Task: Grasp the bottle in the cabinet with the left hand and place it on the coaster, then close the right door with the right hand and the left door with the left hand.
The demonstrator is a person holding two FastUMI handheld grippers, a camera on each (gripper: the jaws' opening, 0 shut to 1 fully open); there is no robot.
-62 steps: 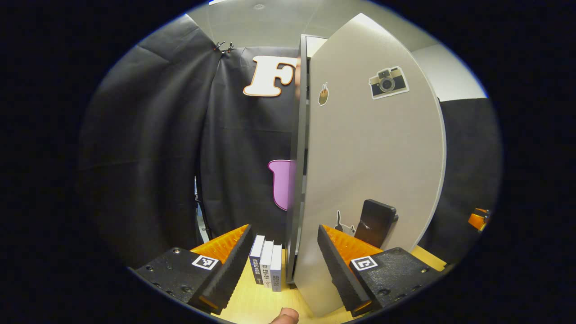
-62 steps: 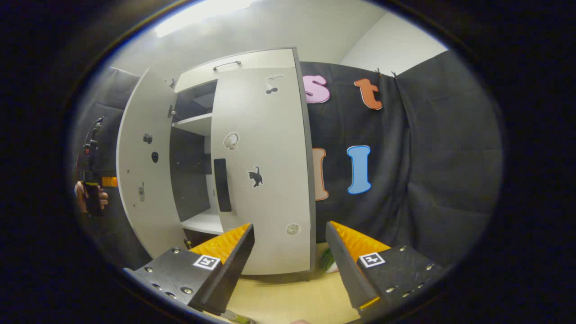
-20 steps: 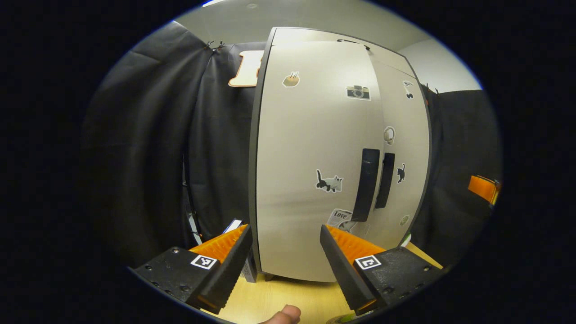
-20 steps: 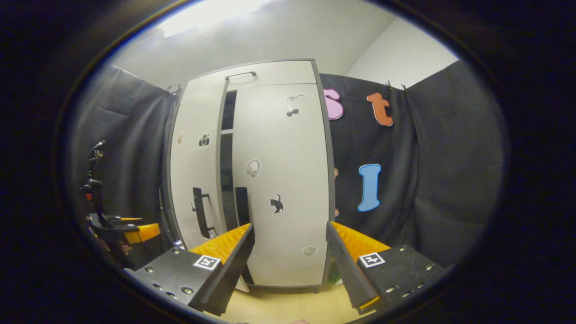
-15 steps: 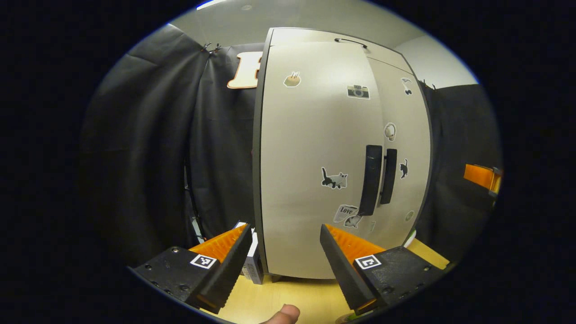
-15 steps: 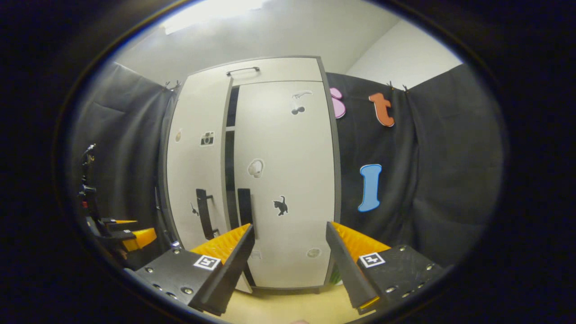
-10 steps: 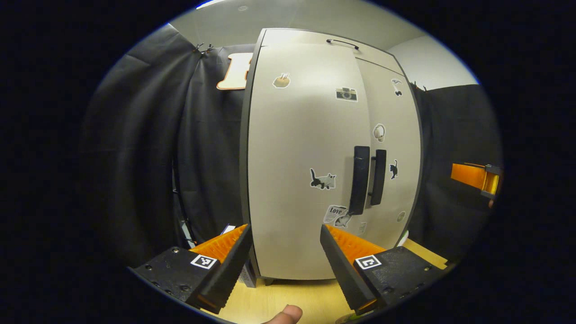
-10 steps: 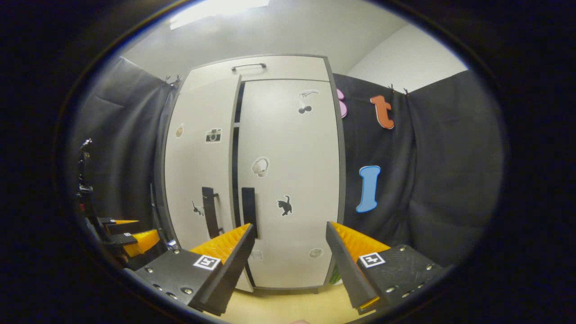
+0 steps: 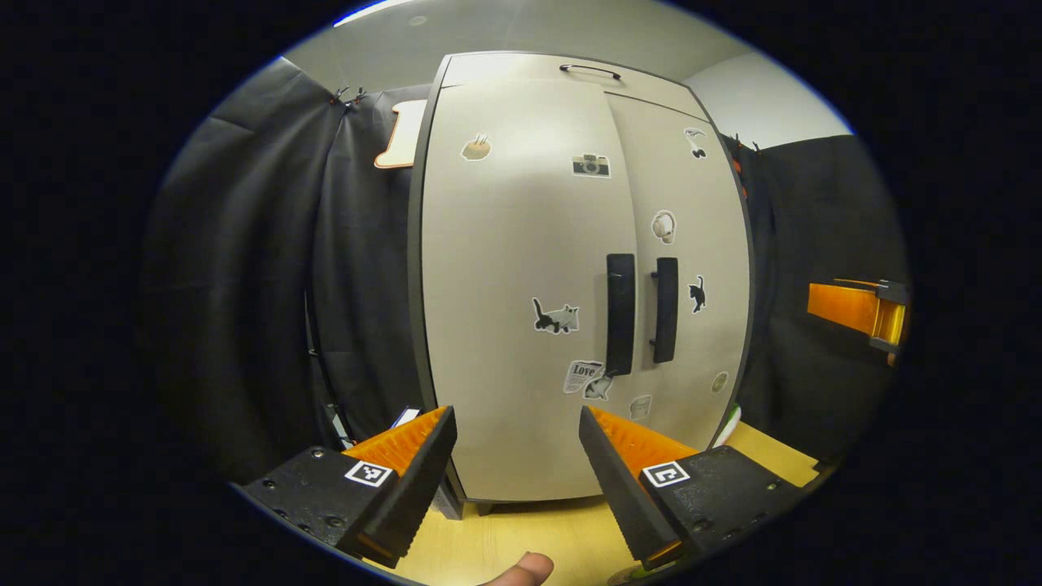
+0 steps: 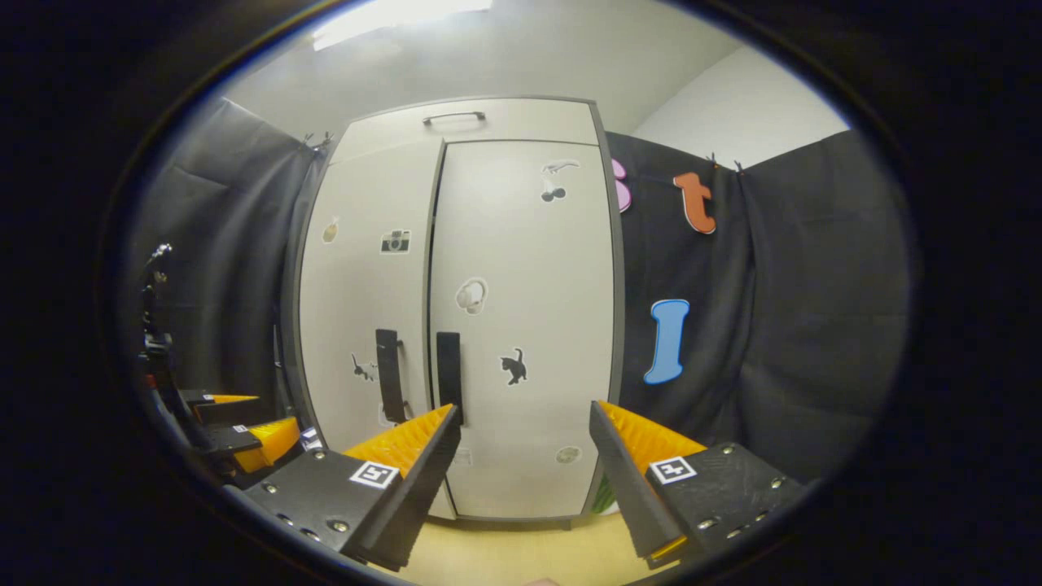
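Before shut cabinet (image 9: pixel 521 268), both claws (image 9: pixel 514 464) (image 10: pixel 525 468) level, agape, empty.

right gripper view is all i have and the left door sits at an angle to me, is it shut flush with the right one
Observer: In the left gripper view the white left door faces the camera and meets the white right door at a thin seam, with their black handles side by side. It looks shut.
Operator: is the left gripper holding anything
Observer: No. The left gripper stands open with nothing between its fingers, and it is not on a handle.
Operator: anything below it
Observer: A fingertip shows at the bottom edge, over the light wooden tabletop.
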